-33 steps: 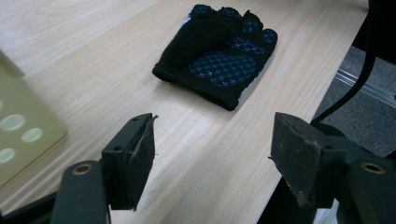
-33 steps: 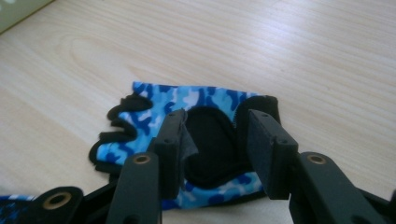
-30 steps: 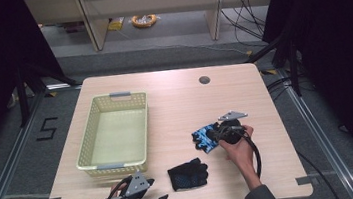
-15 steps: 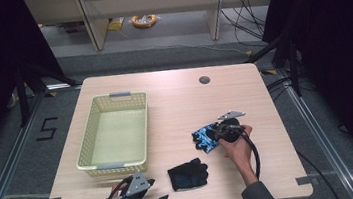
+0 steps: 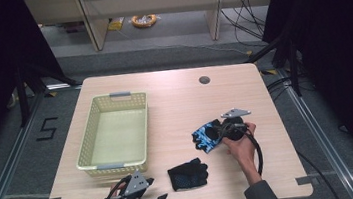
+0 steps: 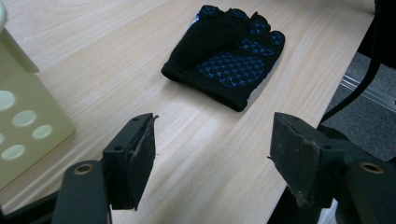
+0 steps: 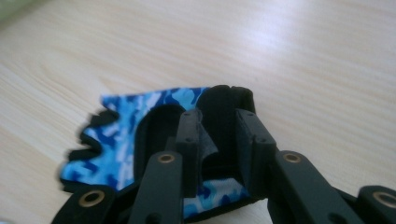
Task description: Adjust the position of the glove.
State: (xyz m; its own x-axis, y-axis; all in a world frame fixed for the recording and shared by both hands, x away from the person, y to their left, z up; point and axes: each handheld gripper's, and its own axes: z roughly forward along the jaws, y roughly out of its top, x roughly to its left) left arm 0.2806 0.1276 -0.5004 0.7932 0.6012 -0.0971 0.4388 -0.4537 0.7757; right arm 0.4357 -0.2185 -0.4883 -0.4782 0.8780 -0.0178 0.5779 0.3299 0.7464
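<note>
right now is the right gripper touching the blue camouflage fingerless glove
Touching: in the right gripper view, the right gripper has just been closing, its jaws pinching the blue camouflage fingerless glove's black cuff.

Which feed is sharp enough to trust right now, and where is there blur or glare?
Left gripper view: black glove crisp. Right gripper view: blue camouflage glove blurred at its fingertips, soft glare on the table. High view: evenly lit, dark at both sides.

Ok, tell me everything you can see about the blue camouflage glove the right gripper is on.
The blue camouflage glove is a fingerless fabric glove, blue and white camo with black trim and a black cuff. It lies flat on the wooden table, right of the basket, apart from the other glove. The right gripper has just been closing its jaws around the raised black cuff edge, which sits between them.
</note>
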